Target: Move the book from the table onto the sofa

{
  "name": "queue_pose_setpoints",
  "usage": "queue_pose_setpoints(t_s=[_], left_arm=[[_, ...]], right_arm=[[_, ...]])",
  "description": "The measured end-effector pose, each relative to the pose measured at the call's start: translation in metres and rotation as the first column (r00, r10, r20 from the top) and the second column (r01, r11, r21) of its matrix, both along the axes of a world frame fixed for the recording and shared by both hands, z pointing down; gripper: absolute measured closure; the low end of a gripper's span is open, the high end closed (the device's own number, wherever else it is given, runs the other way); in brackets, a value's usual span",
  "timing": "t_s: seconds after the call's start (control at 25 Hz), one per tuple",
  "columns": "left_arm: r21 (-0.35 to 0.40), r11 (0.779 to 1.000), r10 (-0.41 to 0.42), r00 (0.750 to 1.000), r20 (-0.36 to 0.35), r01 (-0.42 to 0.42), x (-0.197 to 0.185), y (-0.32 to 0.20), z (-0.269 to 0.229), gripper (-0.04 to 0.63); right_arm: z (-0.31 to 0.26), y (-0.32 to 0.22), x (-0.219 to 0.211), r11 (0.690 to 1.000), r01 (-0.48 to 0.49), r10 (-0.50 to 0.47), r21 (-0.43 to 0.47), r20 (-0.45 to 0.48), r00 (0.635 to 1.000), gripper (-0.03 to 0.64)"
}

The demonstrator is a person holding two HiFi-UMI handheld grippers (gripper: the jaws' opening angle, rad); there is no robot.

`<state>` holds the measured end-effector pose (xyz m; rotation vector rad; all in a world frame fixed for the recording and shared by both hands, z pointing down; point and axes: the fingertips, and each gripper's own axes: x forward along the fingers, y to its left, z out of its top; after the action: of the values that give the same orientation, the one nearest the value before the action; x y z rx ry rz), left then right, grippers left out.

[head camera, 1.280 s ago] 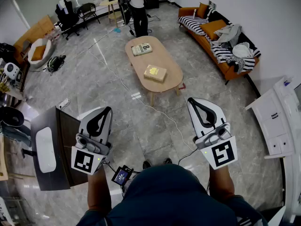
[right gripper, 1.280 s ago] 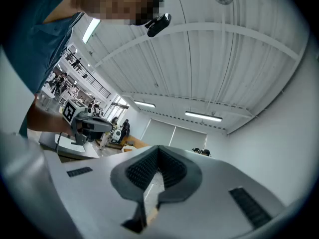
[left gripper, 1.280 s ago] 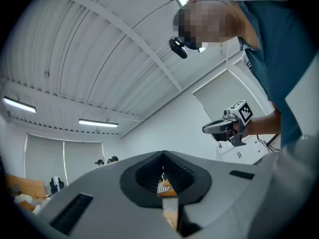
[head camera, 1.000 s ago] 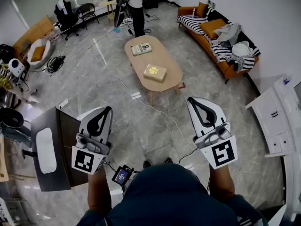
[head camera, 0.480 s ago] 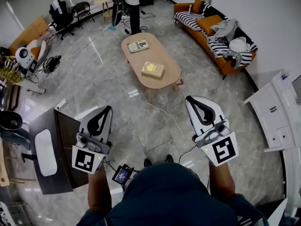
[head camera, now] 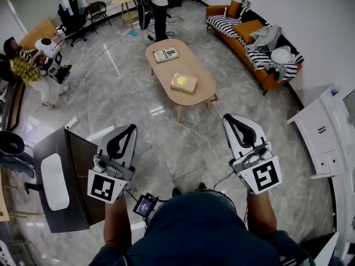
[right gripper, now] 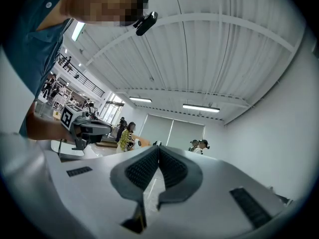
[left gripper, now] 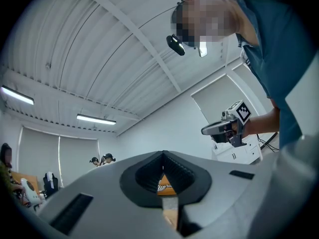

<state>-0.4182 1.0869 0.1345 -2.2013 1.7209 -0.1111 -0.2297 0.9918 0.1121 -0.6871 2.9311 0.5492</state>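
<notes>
At twelve o'clock, on the oval pale wooden table (head camera: 194, 65), showing the yellow-covered book (head camera: 183, 82) lying ten-to-four, well apart from white left gripper (head camera: 131, 128) and slightly nearer white right gripper (head camera: 227, 118), both closed, gripping nothing.

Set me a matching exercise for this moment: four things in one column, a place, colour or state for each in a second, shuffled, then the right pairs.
Things:
1. yellow book
2. pale book
3. sofa
4. left tongs

Descriptions:
A. far end of the table
B. orange, right of the table in the head view
C. shut, holding nothing
D. nearer half of the table

Pairs: 1-D, 2-A, 3-B, 4-C
</notes>
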Motion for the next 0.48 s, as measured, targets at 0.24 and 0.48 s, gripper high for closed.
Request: queue_pose_setpoints(t_s=[0.24, 0.48], left_arm=[[-0.002, 1.0, 0.01, 1.0, -0.021, -0.01, -0.02, -0.003, 0.006, 0.591], [-0.023, 0.999, 0.023, 0.999, -0.033, -0.024, -0.028, -0.029, 0.016, 0.591]], right_arm=[[0.002, -0.001, -0.019, 0.999, -0.025, 0.025, -0.03, -0.011, 1.0, 0.603], [0.009, -0.025, -0.027, 1.0, -0.025, 0.025, -0.006, -0.025, 0.999, 0.603]])
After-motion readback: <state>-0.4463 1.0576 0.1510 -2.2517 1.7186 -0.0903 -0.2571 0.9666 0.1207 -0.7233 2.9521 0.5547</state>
